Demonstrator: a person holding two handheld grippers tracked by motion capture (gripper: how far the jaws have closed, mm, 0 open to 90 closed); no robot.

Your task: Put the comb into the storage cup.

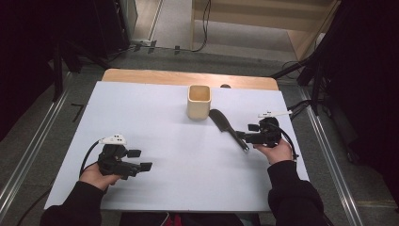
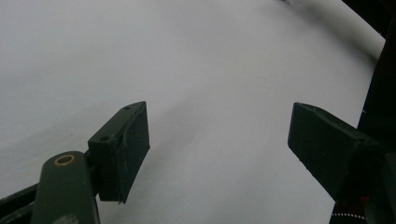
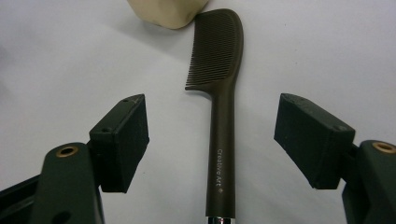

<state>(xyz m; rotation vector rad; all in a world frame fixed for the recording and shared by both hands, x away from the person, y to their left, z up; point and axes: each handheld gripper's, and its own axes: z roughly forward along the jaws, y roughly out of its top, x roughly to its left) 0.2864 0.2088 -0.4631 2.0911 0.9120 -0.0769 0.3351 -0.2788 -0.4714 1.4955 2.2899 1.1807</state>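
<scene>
A dark brown comb (image 1: 227, 128) lies flat on the white table (image 1: 179, 141), its toothed head next to a cream square cup (image 1: 198, 101). In the right gripper view the comb (image 3: 223, 116) runs up between the jaws, handle toward the camera, teeth to the left, and the cup (image 3: 168, 11) peeks in at the top. My right gripper (image 1: 244, 136) is open, its jaws on either side of the comb handle without touching it. My left gripper (image 1: 141, 161) rests open over bare table at the near left, nothing between its fingers (image 2: 123, 144).
The table's wooden back edge (image 1: 188, 77) shows behind the white sheet. Metal rails (image 1: 329, 155) run along both sides on the floor. Cables and dark stands (image 1: 310, 70) sit behind the table.
</scene>
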